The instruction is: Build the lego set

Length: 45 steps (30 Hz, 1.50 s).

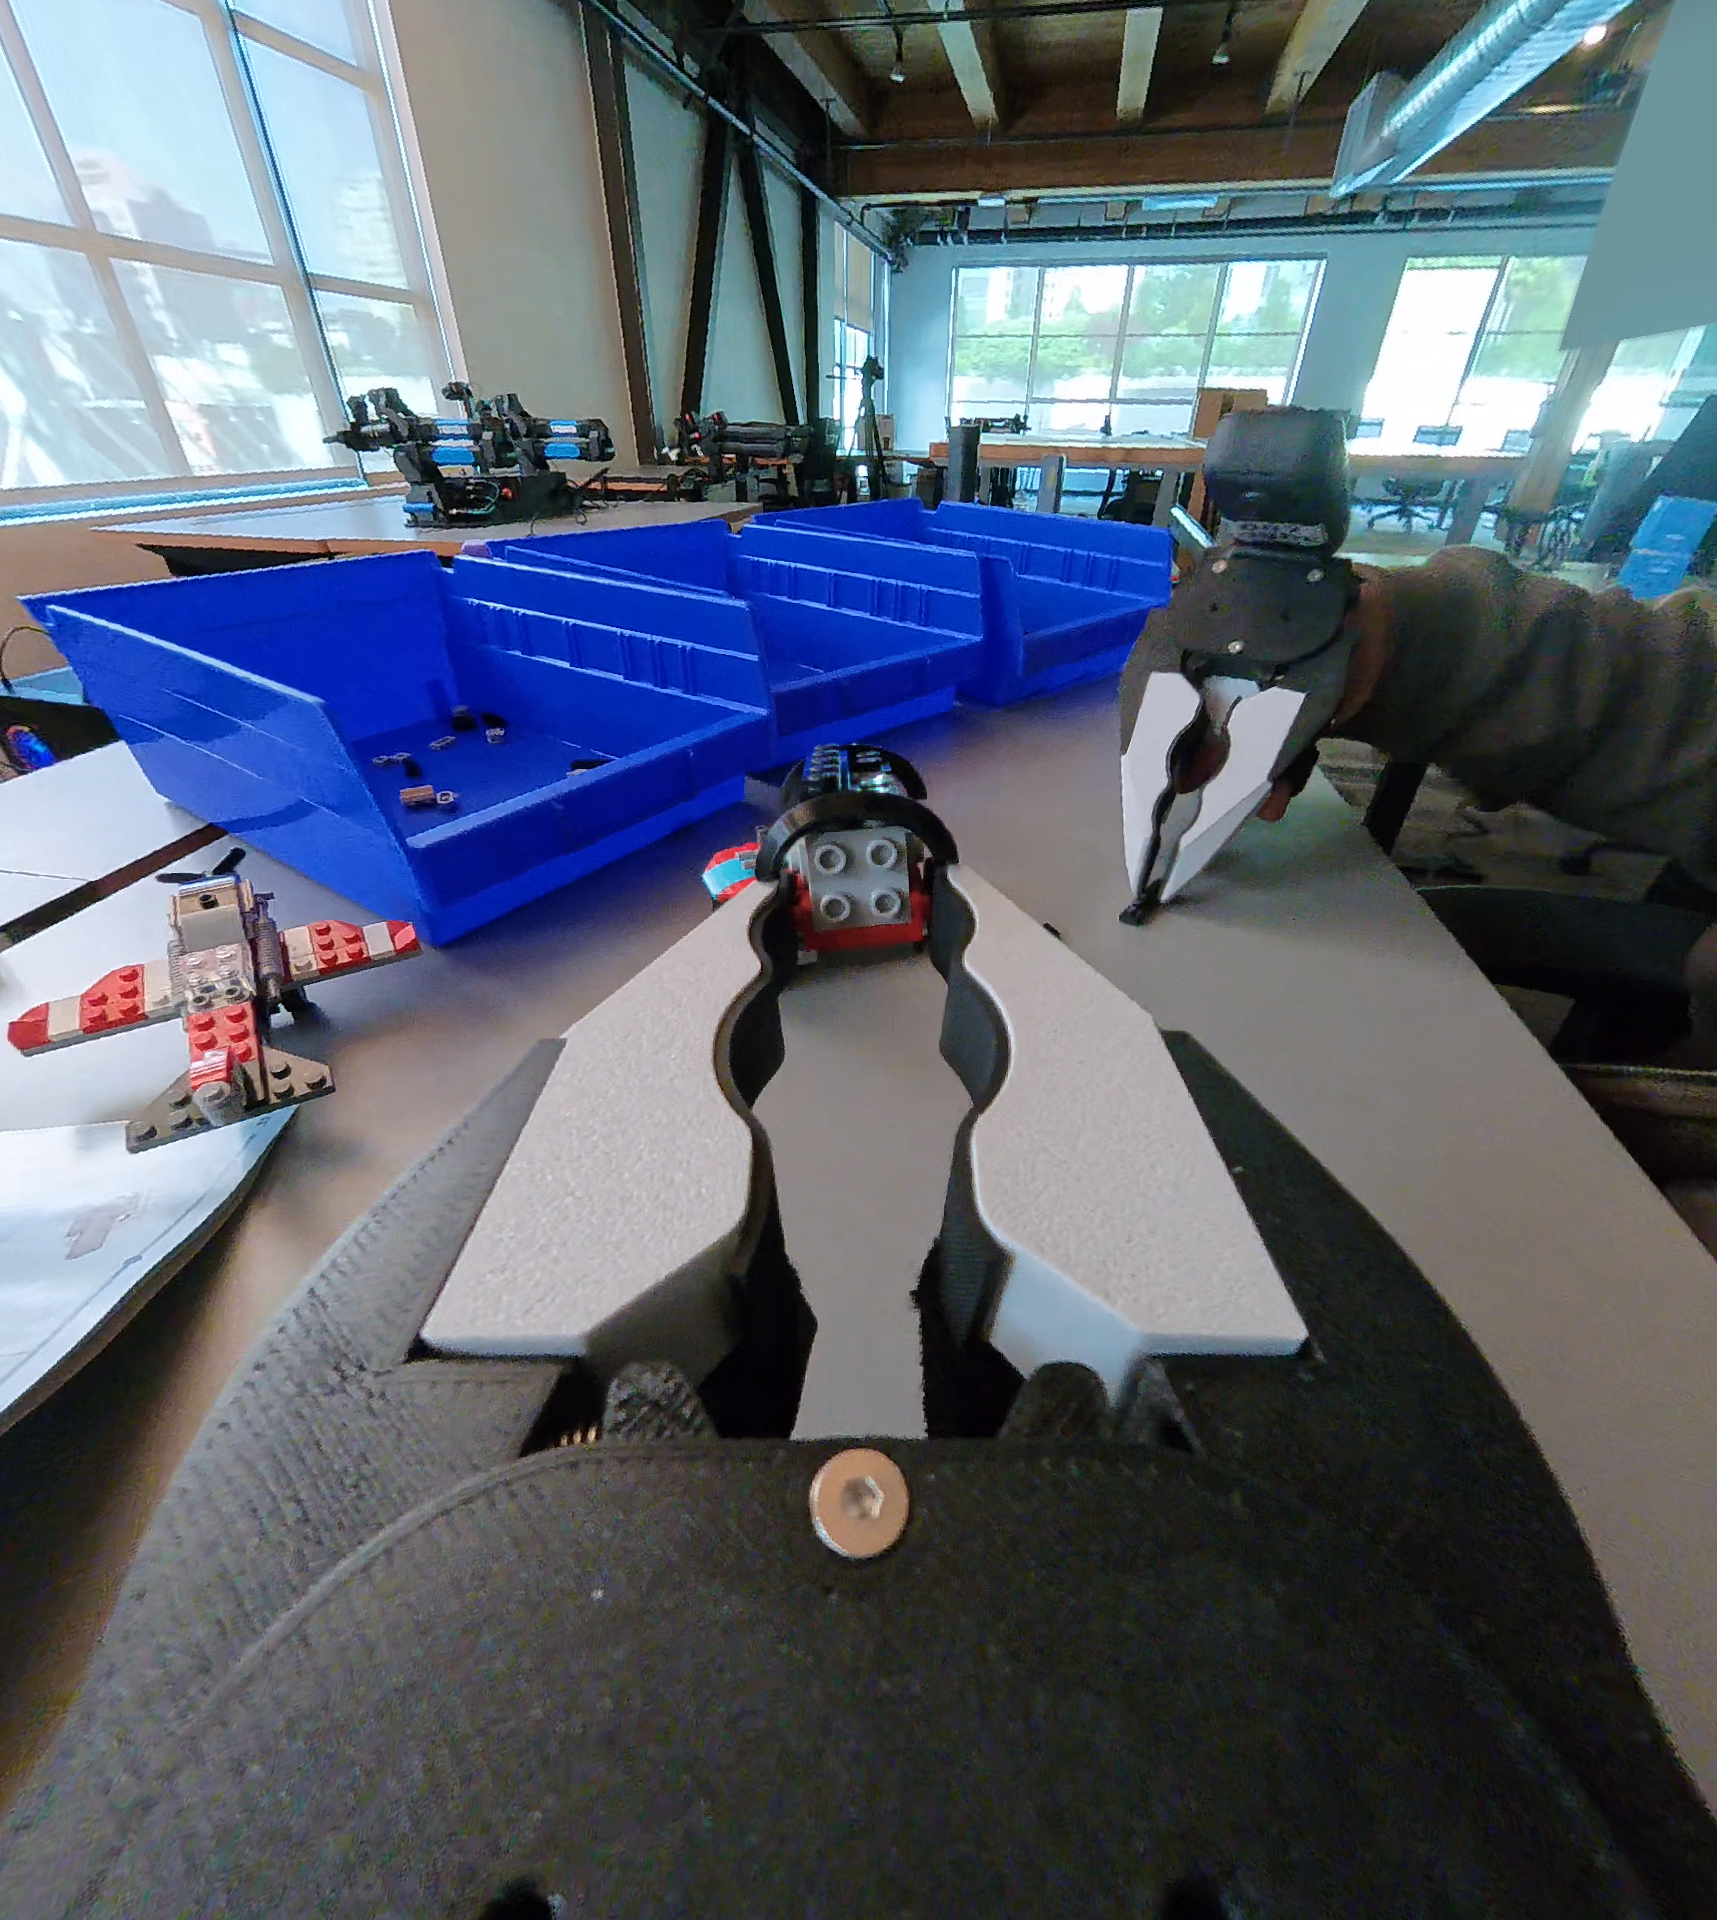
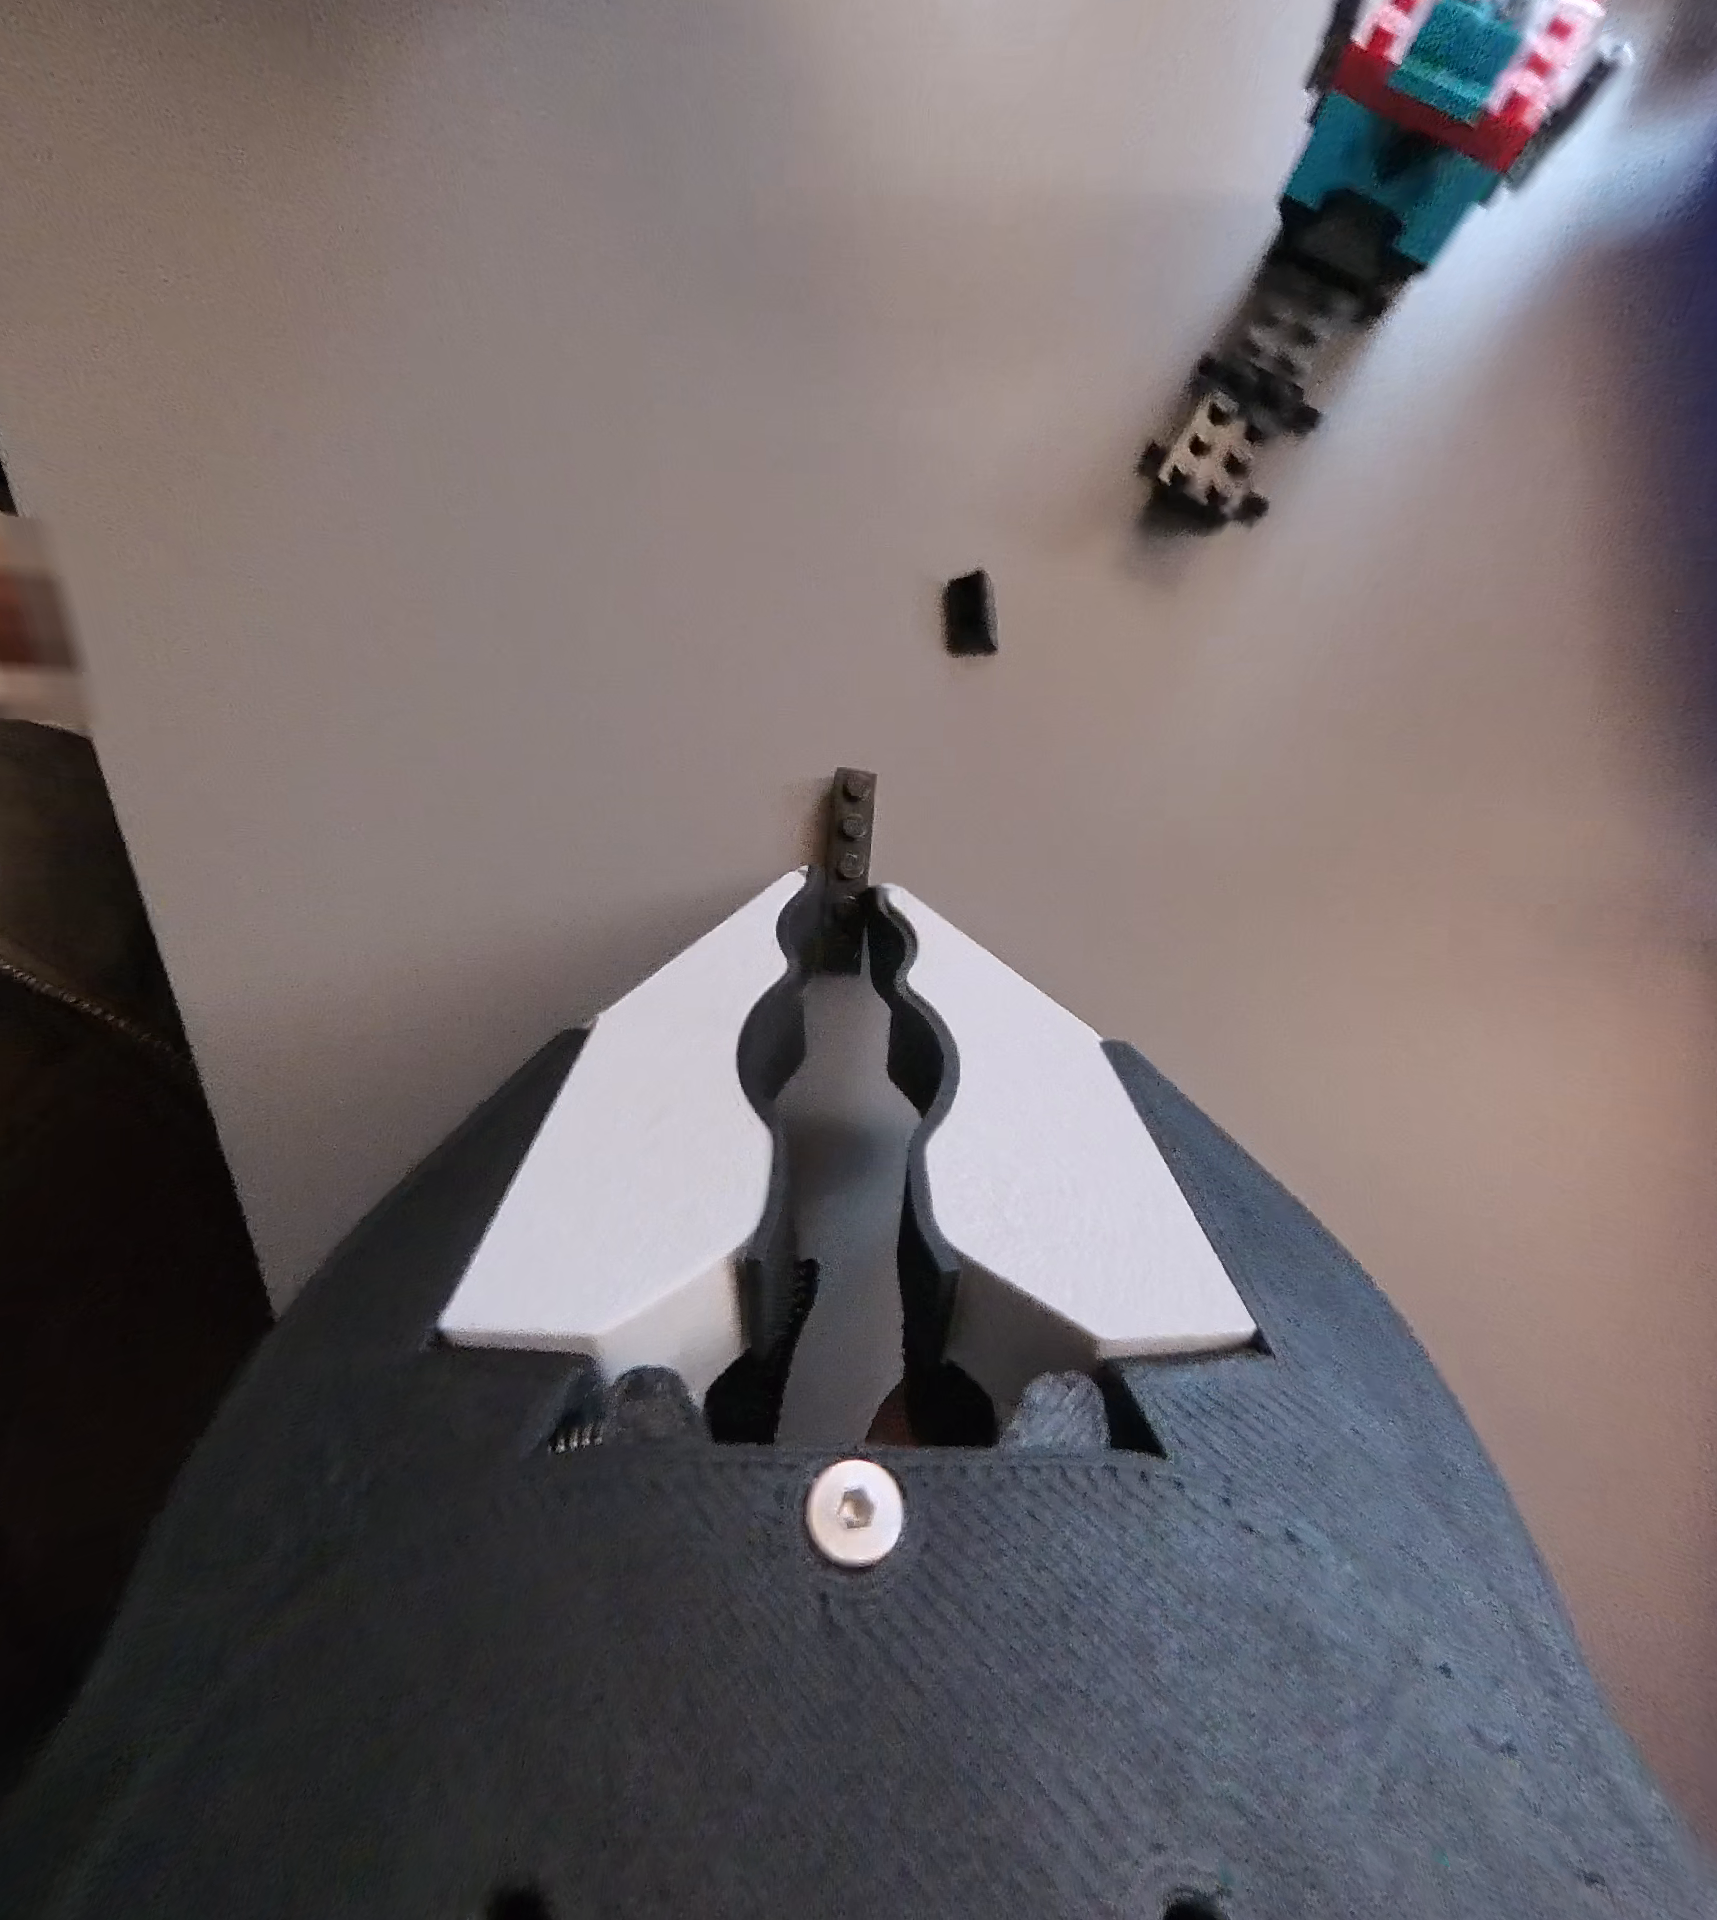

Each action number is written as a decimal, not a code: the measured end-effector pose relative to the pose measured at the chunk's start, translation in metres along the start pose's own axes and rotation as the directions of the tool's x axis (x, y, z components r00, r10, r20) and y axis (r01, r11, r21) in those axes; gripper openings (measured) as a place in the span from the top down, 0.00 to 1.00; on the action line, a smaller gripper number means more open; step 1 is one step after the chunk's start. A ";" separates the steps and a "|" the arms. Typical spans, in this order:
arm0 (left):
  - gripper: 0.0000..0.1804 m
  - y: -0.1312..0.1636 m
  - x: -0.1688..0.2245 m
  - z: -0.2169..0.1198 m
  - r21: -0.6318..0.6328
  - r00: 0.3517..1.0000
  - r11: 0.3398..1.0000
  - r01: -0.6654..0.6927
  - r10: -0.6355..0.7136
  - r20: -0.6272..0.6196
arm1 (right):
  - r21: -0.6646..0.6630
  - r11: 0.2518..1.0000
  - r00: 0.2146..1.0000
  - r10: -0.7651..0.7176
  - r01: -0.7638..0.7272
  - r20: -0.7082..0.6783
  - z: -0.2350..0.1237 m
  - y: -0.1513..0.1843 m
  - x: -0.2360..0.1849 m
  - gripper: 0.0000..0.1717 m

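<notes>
1. Looking along the left claw [image 1: 852, 914], a small brick-built model [image 1: 859, 883] is seen clamped at the tips: a grey four-stud block over red parts, with a black arch above it. The fingers [image 1: 667, 1039] are part-closed and both pads appear pressed on the model's sides. The model rests on or just over the grey surface [image 1: 1249, 1143]; which, cannot be told.
2. The left claw is held low and near level, pointed toward a row of blue bins [image 1: 542, 665]; small loose parts lie in the nearest bin.
3. A red, white and grey brick plane [image 1: 210, 987] stands to the left, partly on a printed sheet [image 1: 33, 1268].
4. The right claw [image 1: 1150, 899] is also caught in this view, tipped steeply down, tips at the surface, held by a hand in a grey-green sleeve [image 1: 1560, 665].
5. In the right wrist view, the right claw [image 2: 841, 925] is nearly closed on one end of a thin dark studded plate [image 2: 852, 842]; the rest of the plate juts forward over the surface [image 2: 418, 520].
6. A small black piece [image 2: 968, 613] lies just ahead, apart from the plate. Farther off, blurred, a teal, red and black brick model [image 2: 1373, 229] is seen.
7. Judged step: a pinch-grasp on the plate while the left model is steadied. A clean lift would call for a firm grip on the thin edge.
</notes>
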<state>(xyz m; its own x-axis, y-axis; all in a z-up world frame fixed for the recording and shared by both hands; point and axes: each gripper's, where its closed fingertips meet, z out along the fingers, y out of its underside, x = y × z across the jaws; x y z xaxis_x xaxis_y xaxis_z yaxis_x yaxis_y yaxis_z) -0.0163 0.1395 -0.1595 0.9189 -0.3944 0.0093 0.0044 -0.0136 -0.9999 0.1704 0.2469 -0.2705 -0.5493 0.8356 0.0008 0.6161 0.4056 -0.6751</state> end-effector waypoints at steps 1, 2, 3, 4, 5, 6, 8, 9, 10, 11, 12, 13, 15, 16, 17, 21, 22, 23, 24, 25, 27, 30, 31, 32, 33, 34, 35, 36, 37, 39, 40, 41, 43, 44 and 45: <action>0.86 -0.001 -0.001 -0.001 0.006 1.000 1.000 0.007 -0.007 -0.001 | 0.012 1.000 1.000 -0.016 0.016 0.019 0.002 -0.006 -0.001 0.95; 0.86 -0.001 -0.001 -0.001 0.011 1.000 1.000 0.015 -0.015 -0.001 | 0.041 0.999 0.999 -0.030 0.028 0.037 0.003 -0.016 -0.002 0.95; 0.86 -0.002 -0.001 -0.002 0.014 1.000 1.000 0.023 -0.022 -0.005 | 0.081 0.996 0.998 -0.043 0.039 0.054 0.002 -0.028 -0.002 0.95; 0.86 -0.002 -0.001 -0.002 0.016 1.000 0.999 0.029 -0.029 -0.011 | 0.128 0.990 0.996 -0.060 0.050 0.070 0.000 -0.043 -0.001 0.95; 0.86 -0.002 0.000 -0.002 0.018 0.999 0.999 0.034 -0.034 -0.016 | 0.181 0.981 0.993 -0.083 0.066 0.087 -0.003 -0.062 -0.001 0.95; 0.86 -0.003 0.000 -0.002 0.020 0.999 0.999 0.037 -0.037 -0.022 | 0.234 0.968 0.988 -0.113 0.086 0.105 -0.007 -0.082 -0.002 0.95; 0.86 -0.003 0.003 -0.001 0.021 0.998 0.999 0.043 -0.043 -0.038 | 0.318 0.938 0.973 -0.186 0.136 0.134 -0.013 -0.126 -0.003 0.95; 0.86 -0.003 0.003 -0.001 0.021 0.998 0.999 0.045 -0.045 -0.043 | 0.346 0.924 0.963 -0.227 0.166 0.146 -0.014 -0.147 -0.004 0.95; 0.86 -0.003 0.004 -0.001 0.022 0.998 0.999 0.047 -0.046 -0.049 | 0.368 0.909 0.951 -0.267 0.195 0.157 -0.014 -0.167 -0.005 0.95; 0.86 -0.003 0.005 -0.001 0.024 0.997 0.998 0.050 -0.048 -0.054 | 0.385 0.896 0.938 -0.302 0.220 0.168 -0.012 -0.186 -0.005 0.95; 0.86 -0.004 0.005 -0.001 0.026 0.997 0.998 0.052 -0.050 -0.055 | 0.400 0.885 0.925 -0.332 0.238 0.183 -0.009 -0.204 -0.005 0.95; 0.86 -0.004 0.004 -0.002 0.029 0.997 0.998 0.056 -0.054 -0.055 | 0.410 0.878 0.913 -0.354 0.249 0.204 -0.006 -0.220 -0.006 0.95; 0.86 -0.006 0.002 -0.003 0.044 0.997 0.997 0.064 -0.062 -0.047 | 0.411 0.869 0.890 -0.392 0.276 0.232 0.003 -0.246 -0.005 0.95; 0.86 -0.007 0.001 -0.004 0.056 0.997 0.997 0.061 -0.059 -0.042 | 0.401 0.867 0.878 -0.413 0.297 0.242 0.008 -0.254 -0.004 0.95; 0.86 -0.009 0.001 -0.005 0.067 0.998 0.996 0.058 -0.055 -0.040 | 0.387 0.866 0.868 -0.430 0.318 0.249 0.013 -0.261 -0.004 0.95; 0.86 -0.012 -0.001 -0.007 0.095 0.999 0.995 0.036 -0.034 -0.026 | 0.345 0.857 0.833 -0.482 0.383 0.273 0.027 -0.273 -0.001 0.95; 0.86 -0.013 -0.001 -0.008 0.100 0.999 0.995 0.031 -0.029 -0.023 | 0.333 0.856 0.827 -0.490 0.396 0.275 0.030 -0.273 0.001 0.95; 0.86 -0.013 -0.002 -0.008 0.104 0.999 0.994 0.031 -0.030 -0.018 | 0.316 0.857 0.823 -0.494 0.406 0.282 0.033 -0.272 0.003 0.95; 0.86 -0.013 -0.003 -0.008 0.105 0.999 0.994 0.032 -0.031 -0.011 | 0.283 0.863 0.820 -0.493 0.418 0.291 0.037 -0.269 0.006 0.95; 0.86 -0.013 -0.004 -0.009 0.106 1.000 0.994 0.031 -0.030 -0.006 | 0.257 0.863 0.819 -0.498 0.435 0.286 0.039 -0.266 0.010 0.95; 0.86 -0.013 -0.005 -0.009 0.108 0.999 0.994 0.032 -0.032 -0.002 | 0.252 0.859 0.819 -0.505 0.446 0.271 0.038 -0.267 0.014 0.95; 0.86 -0.013 -0.006 -0.008 0.105 0.999 0.994 0.034 -0.035 0.002 | 0.272 0.854 0.820 -0.508 0.443 0.262 0.035 -0.270 0.014 0.95; 0.86 -0.013 -0.007 -0.007 0.104 0.999 0.994 0.035 -0.036 0.007 | 0.273 0.852 0.821 -0.512 0.448 0.252 0.036 -0.271 0.015 0.95; 0.86 -0.013 -0.007 -0.007 0.102 0.999 0.994 0.035 -0.037 0.009 | 0.275 0.849 0.820 -0.516 0.452 0.248 0.036 -0.271 0.014 0.95; 0.86 -0.012 -0.007 -0.007 0.100 0.999 0.994 0.036 -0.037 0.008 | 0.277 0.847 0.817 -0.520 0.454 0.250 0.037 -0.271 0.012 0.95; 0.86 -0.012 -0.007 -0.006 0.097 0.999 0.995 0.035 -0.036 0.009 | 0.277 0.844 0.814 -0.524 0.459 0.251 0.038 -0.271 0.010 0.95; 0.86 -0.012 -0.007 -0.006 0.096 0.999 0.995 0.033 -0.034 0.010 | 0.274 0.842 0.812 -0.529 0.465 0.247 0.040 -0.271 0.009 0.95; 0.86 -0.012 -0.006 -0.006 0.093 0.999 0.995 0.030 -0.031 0.008 | 0.269 0.840 0.809 -0.533 0.472 0.246 0.042 -0.271 0.008 0.95; 0.86 -0.011 -0.006 -0.006 0.092 0.999 0.995 0.029 -0.030 0.009 | 0.268 0.837 0.807 -0.537 0.476 0.246 0.043 -0.271 0.006 0.95; 0.86 -0.011 -0.006 -0.006 0.092 0.999 0.995 0.029 -0.031 0.010 | 0.267 0.835 0.807 -0.541 0.481 0.238 0.045 -0.272 0.005 0.95; 0.86 -0.011 -0.006 -0.006 0.092 0.999 0.995 0.030 -0.031 0.009 | 0.263 0.834 0.808 -0.542 0.485 0.231 0.046 -0.272 0.005 0.95; 0.86 -0.012 -0.006 -0.006 0.093 0.999 0.995 0.031 -0.032 0.010 | 0.259 0.832 0.809 -0.545 0.490 0.221 0.047 -0.272 0.006 0.94; 0.86 -0.012 -0.006 -0.006 0.095 0.999 0.995 0.031 -0.032 0.008 | 0.256 0.831 0.809 -0.547 0.494 0.214 0.047 -0.272 0.006 0.94; 0.86 -0.012 -0.006 -0.006 0.095 0.999 0.995 0.032 -0.033 0.008 | 0.257 0.830 0.808 -0.548 0.495 0.215 0.046 -0.272 0.005 0.94; 0.86 -0.012 -0.006 -0.006 0.096 0.999 0.995 0.033 -0.034 0.007 | 0.256 0.830 0.808 -0.549 0.496 0.215 0.046 -0.272 0.005 0.94</action>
<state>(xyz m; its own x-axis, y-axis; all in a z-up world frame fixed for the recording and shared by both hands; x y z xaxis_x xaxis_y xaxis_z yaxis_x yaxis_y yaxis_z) -0.0247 0.1364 -0.1475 0.9211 -0.3868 0.0434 0.0728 0.0617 -0.9954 -0.0259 0.1241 -0.1211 -0.9031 0.3729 0.2130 0.0946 0.6565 -0.7484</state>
